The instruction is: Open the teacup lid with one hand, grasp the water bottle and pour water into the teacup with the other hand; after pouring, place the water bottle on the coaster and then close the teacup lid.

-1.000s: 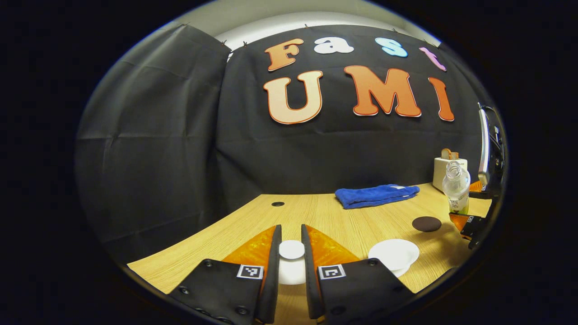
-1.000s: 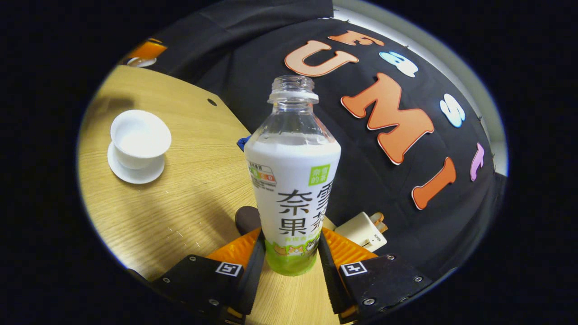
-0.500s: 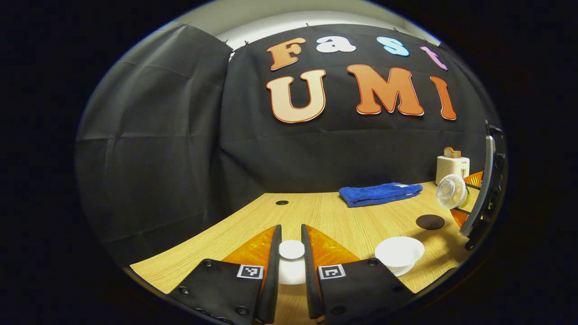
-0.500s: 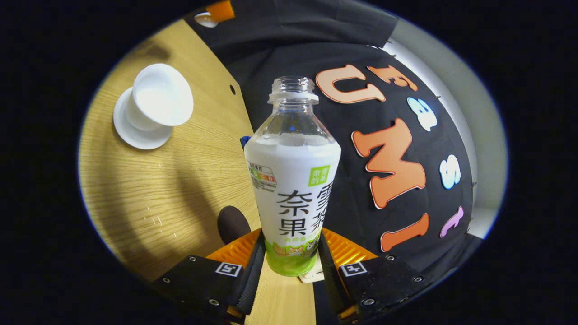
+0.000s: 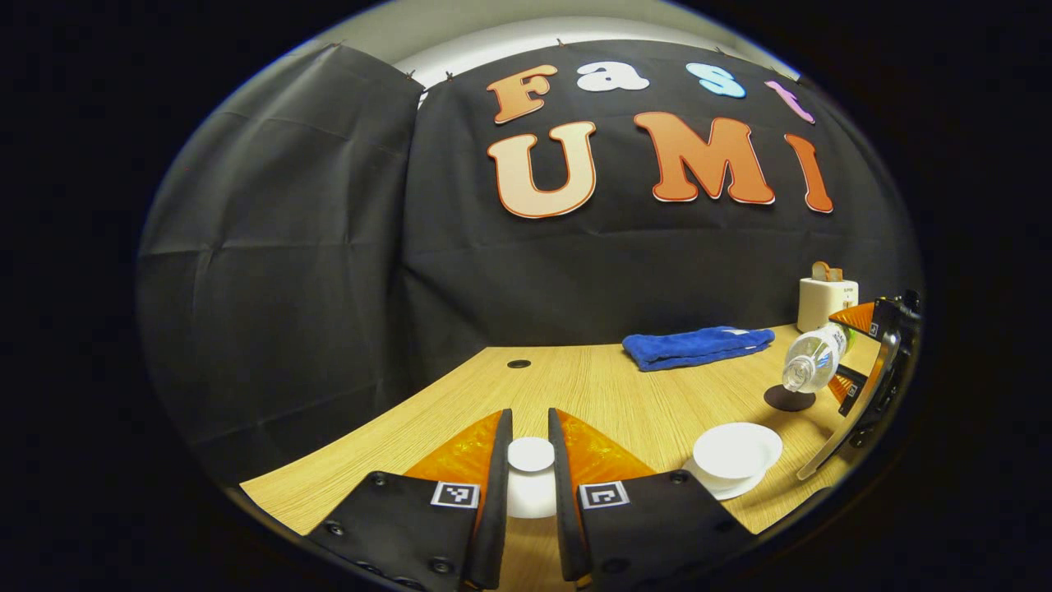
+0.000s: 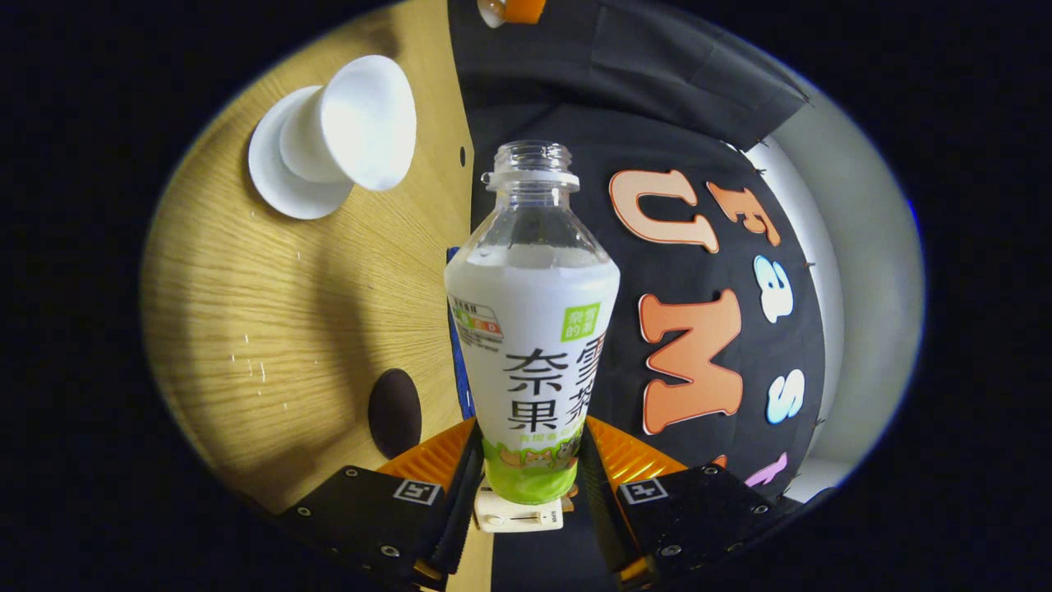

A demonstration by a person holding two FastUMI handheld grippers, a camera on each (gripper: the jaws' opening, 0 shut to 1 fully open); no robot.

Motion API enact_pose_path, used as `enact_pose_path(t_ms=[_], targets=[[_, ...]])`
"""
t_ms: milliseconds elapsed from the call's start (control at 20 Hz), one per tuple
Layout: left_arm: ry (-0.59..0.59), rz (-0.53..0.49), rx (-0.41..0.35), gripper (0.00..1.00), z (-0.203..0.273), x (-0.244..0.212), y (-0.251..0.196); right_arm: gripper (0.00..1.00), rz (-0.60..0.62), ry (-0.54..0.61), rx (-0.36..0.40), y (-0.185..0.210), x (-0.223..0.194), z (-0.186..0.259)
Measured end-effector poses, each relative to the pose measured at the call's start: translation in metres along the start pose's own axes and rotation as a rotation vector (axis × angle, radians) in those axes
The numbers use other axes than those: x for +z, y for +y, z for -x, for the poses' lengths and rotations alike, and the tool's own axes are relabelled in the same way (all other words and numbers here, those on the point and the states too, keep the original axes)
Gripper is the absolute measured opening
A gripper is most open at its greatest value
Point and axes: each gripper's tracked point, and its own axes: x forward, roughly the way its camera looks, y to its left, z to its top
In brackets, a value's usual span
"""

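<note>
Count on the tabletop [image 5: 592, 395]: one teacup, one saucer, one lid, one bottle, one coaster, one blue towel, one toaster-like white box.

Left gripper [image 5: 530, 469]: jaws clamped on the knob of the white teacup lid [image 5: 530, 455], at 6 o'clock in the left gripper view. Lid is off the cup, held low over the tabletop's near edge.

Teacup [image 5: 737, 450], white, open, sits on its one white saucer [image 5: 723, 487] at about 4 o'clock in the left gripper view. In the right gripper view the same cup [image 6: 362, 123] and saucer [image 6: 275, 173] are at 11 o'clock.

Right gripper [image 6: 530, 485]: jaws clamped on the lower body of the water bottle [image 6: 534, 329], both pads pressing its sides. Bottle has no cap, mouth open. Seen from the left gripper view, the bottle [image 5: 814, 358] is tipped well over, mouth pointing down and toward the cup, at 3 o'clock, above and beyond the cup, not touching it. Cannot tell if water is leaving the mouth.

Coaster [image 5: 789, 399], dark and round, lies flat on the tabletop just below the bottle mouth, between cup and towel side; in the right gripper view it [image 6: 394, 411] is at 7 o'clock.

Blue towel [image 5: 697, 347], folded, lies at the back edge at 2 o'clock. White box [image 5: 826, 300] stands upright just beside it, against the wall.
</note>
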Motion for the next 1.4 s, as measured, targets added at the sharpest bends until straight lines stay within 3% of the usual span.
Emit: enact_pose_path(t_ms=[100,400,900,1400], targets=[[0.015,0.002,-0.012,0.27,-0.001,-0.003,-0.001,0.64,0.040,-0.017,-0.010,-0.002,0.003,-0.001],[0.012,-0.004,-0.008,0.30,-0.002,0.000,0.004,0.64,0.154,-0.091,-0.039,-0.008,0.008,-0.002],[0.008,0.000,0.002,0.27,-0.006,0.005,0.015,0.64,0.251,-0.168,-0.063,-0.013,0.011,-0.004],[-0.002,0.005,0.015,0.30,-0.006,0.010,0.027,0.64,0.324,-0.214,-0.111,-0.015,0.015,0.003]])
